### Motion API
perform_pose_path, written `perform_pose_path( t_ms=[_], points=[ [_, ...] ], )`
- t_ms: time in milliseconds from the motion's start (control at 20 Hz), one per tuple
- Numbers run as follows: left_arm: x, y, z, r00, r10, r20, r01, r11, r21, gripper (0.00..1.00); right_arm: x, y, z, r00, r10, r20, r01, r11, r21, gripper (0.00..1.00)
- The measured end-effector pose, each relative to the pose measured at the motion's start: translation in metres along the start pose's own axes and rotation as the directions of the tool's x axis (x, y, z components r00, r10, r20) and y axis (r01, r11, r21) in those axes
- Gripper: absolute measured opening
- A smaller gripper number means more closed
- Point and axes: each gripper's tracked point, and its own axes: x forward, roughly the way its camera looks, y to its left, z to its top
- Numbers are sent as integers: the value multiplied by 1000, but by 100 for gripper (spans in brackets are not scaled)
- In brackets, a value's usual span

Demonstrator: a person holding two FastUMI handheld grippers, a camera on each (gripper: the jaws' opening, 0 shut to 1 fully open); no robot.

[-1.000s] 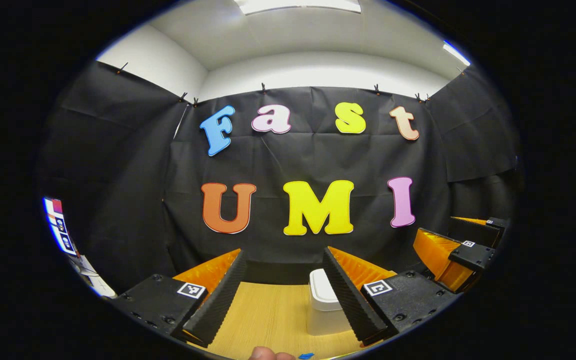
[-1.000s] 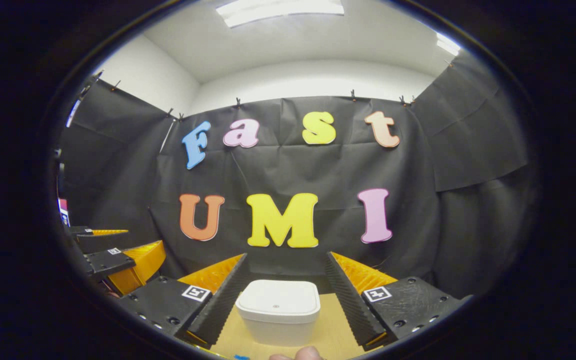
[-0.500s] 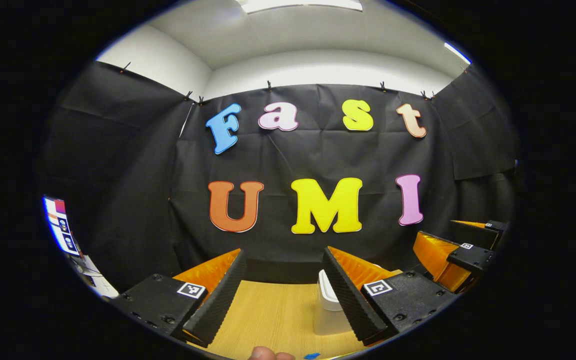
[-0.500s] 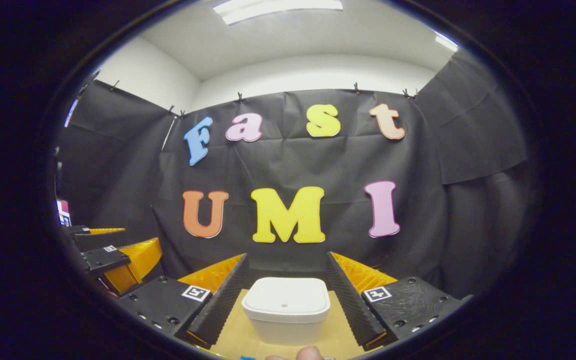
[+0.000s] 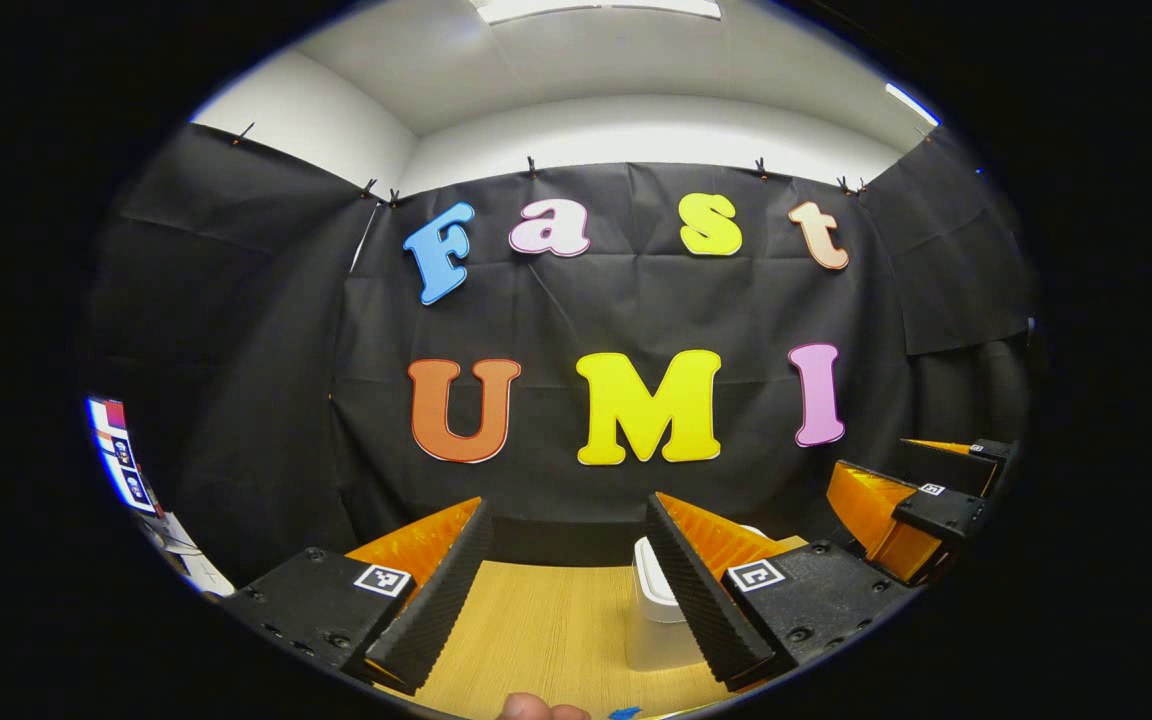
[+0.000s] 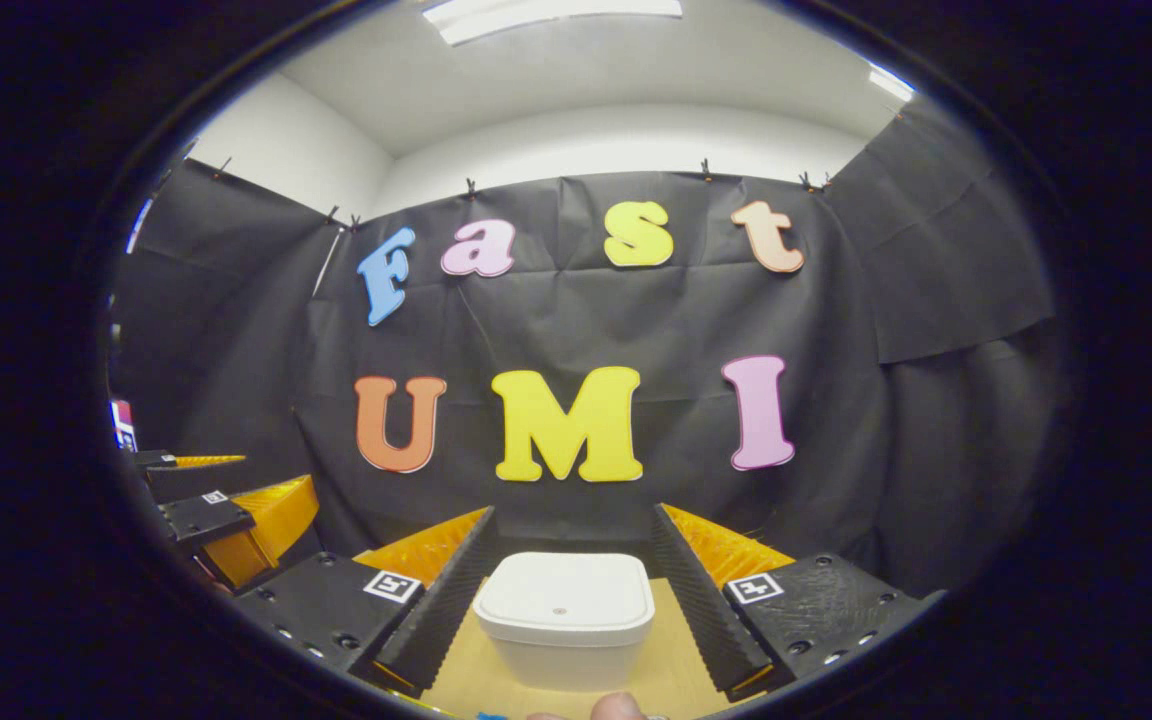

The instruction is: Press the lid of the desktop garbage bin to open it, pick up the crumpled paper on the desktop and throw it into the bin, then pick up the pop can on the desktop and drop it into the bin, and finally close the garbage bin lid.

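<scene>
Little change over last 1 s: right gripper [image 6: 568,570] drifts slightly, bin [image 6: 564,618] stays centred between its wide-open, empty jaws on bench [image 5: 546,630]. Left gripper [image 5: 568,570] open, empty, bin just right. Lid [image 6: 564,600] shut; press not started.

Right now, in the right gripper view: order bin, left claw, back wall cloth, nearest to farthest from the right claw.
1. White bin, lid shut, straight ahead between the right claw fingers.
2. Left claw, off to the left.
3. Back wall cloth, behind the table.
</scene>
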Motion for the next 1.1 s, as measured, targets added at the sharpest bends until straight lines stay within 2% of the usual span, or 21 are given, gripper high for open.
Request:
perform_pose_path(
  t_ms=[300, 800, 1050, 1100],
  points=[
    [7, -8, -5, 1000, -14, -7, 14, 1000, 0, 99, 8, -8, -5, 1000, -9, -17, 9, 1000, -3, 95],
    [14, -8, -7, 1000, 17, -11, -17, 1000, 4, 99, 22, -9, -10, 999, 22, -34, -23, 1000, -7, 95],
    [18, -11, -9, 1000, 19, -16, -19, 1000, 0, 98, 26, -17, -14, 999, 17, -49, -17, 1000, -3, 93],
    [19, -12, -10, 1000, 18, -16, -18, 1000, -3, 98, 26, -19, -15, 999, 13, -50, -13, 1000, -2, 95]
  ],
)
